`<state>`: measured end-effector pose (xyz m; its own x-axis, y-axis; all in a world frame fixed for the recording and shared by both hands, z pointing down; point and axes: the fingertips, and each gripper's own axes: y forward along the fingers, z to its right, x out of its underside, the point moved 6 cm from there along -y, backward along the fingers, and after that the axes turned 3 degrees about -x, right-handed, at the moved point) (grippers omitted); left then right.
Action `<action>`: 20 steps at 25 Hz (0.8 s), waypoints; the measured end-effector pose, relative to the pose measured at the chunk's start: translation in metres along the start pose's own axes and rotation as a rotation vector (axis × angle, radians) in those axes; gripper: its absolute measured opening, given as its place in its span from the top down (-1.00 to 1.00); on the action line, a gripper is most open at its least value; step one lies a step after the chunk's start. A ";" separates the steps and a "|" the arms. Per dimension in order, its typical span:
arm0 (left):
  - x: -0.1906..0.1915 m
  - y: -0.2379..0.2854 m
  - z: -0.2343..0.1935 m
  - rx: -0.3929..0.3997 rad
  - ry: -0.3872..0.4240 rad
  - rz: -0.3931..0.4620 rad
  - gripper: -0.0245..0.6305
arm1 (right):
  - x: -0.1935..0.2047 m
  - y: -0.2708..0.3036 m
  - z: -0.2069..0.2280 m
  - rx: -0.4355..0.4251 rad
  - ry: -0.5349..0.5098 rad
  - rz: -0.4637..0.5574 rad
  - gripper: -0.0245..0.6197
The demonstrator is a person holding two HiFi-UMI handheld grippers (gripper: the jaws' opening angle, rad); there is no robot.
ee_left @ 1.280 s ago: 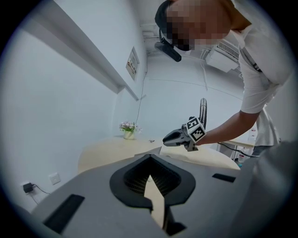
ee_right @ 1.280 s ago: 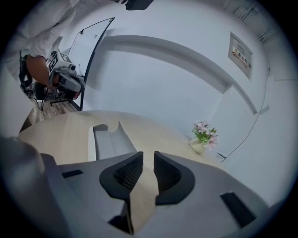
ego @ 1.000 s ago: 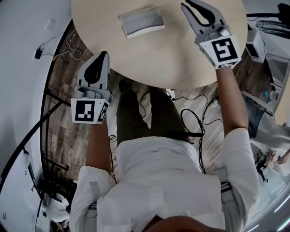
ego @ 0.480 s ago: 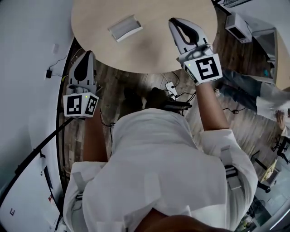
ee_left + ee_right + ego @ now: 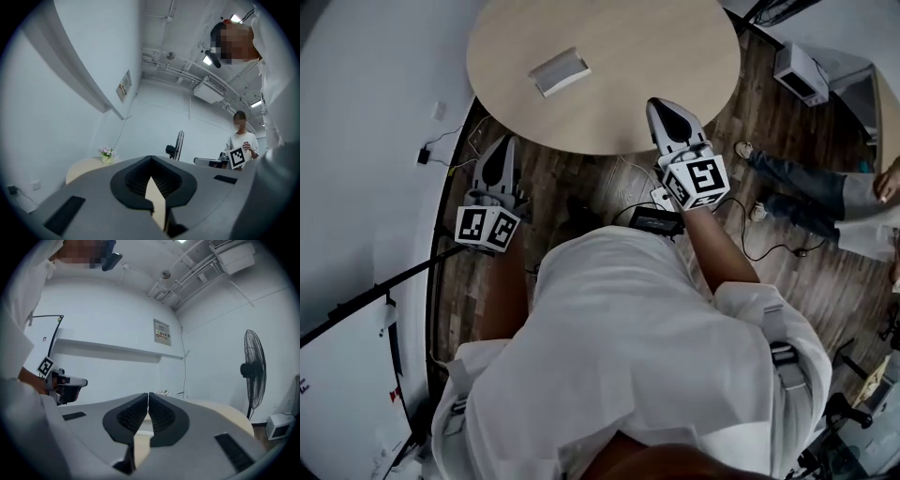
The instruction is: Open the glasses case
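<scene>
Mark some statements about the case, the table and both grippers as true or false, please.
1. The case lies on the table. True.
2. The left gripper holds the case. False: its jaws are shut on nothing, beside the table.
3. The right gripper has its jaws together. True.
4. The right gripper touches the case. False: it is apart from the case, by the table's near edge.

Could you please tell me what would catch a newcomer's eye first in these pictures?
A small grey glasses case lies alone on the round pale table, toward its left side. Neither gripper is near it: the left gripper hangs over the wooden floor beside the table, the right gripper at the table's near rim, each with jaws together and empty.
</scene>
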<state>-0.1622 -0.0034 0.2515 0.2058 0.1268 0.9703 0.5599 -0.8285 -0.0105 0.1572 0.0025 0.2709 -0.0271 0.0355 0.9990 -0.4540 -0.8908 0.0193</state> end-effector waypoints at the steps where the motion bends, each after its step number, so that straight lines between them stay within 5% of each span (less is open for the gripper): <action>1: 0.006 -0.007 0.008 -0.011 -0.006 0.003 0.89 | 0.003 -0.011 0.001 0.001 0.007 -0.002 0.84; 20: 0.077 -0.137 0.157 -0.080 0.036 -0.095 0.89 | 0.046 -0.195 -0.034 -0.050 0.101 0.002 0.84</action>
<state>-0.0968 0.2056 0.2897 0.1249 0.1878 0.9742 0.5098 -0.8545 0.0994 0.2146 0.1932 0.3116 -0.1165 0.0809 0.9899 -0.4977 -0.8672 0.0123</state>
